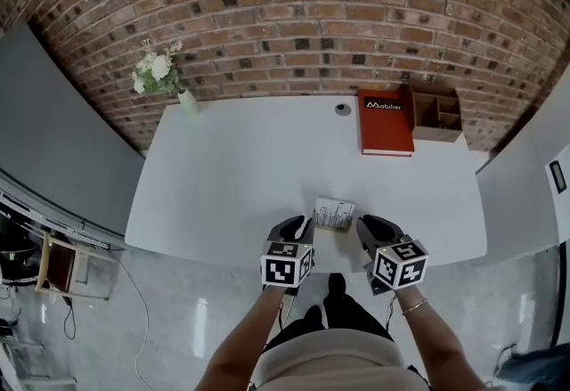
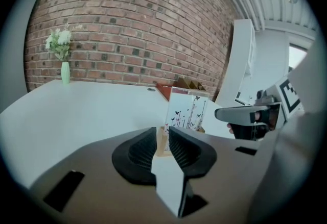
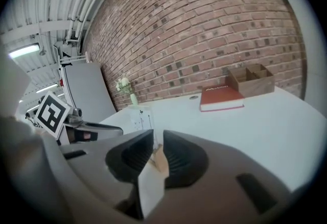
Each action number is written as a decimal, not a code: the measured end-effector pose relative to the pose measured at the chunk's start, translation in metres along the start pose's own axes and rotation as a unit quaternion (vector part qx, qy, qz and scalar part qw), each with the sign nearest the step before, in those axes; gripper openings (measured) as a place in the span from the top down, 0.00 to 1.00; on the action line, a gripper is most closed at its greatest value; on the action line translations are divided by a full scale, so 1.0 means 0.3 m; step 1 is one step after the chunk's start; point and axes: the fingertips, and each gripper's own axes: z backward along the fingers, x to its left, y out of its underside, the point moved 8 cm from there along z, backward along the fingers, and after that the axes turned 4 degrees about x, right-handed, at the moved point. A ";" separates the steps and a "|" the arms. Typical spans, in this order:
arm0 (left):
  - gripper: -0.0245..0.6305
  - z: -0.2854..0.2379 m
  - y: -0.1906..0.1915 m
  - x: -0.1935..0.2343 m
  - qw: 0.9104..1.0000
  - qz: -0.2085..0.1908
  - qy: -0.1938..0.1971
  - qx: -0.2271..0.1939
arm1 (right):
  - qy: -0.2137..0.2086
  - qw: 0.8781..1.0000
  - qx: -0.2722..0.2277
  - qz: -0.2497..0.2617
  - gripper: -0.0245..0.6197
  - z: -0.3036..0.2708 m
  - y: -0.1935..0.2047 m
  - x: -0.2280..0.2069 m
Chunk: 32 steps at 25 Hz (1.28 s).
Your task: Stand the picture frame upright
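Head view: picture frame (image 1: 334, 214) sits at the table's (image 1: 205, 193) front edge, left gripper (image 1: 303, 223) open beside it, right gripper (image 1: 364, 223) clamping its wooden edge; red book (image 1: 386, 124) reads "Mobilier".

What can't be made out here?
picture frame base: hidden behind the left gripper and the right gripper in their own views; too small in the head view to tell if it stands free.
wooden organizer contents: too small and shadowed in the head view; its own wall hides them in the right gripper view.
table legs: under the tabletop in every view.
flowers type: too small everywhere.
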 end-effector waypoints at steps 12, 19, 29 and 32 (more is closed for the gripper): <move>0.93 0.164 0.055 0.010 0.999 0.000 -0.018 -0.031 | 0.013 0.999 -0.041 -0.024 0.87 0.157 0.042 0.085; 0.97 0.247 0.095 -0.009 0.999 -0.006 -0.018 -0.049 | 0.024 0.997 -0.064 -0.039 0.87 0.238 0.091 0.144; 0.97 0.348 0.130 -0.037 0.997 -0.004 -0.009 -0.076 | 0.051 0.995 -0.085 -0.028 0.96 0.326 0.130 0.219; 0.97 0.369 0.131 -0.046 0.997 -0.004 -0.007 -0.081 | 0.058 0.994 -0.084 -0.027 0.96 0.348 0.138 0.234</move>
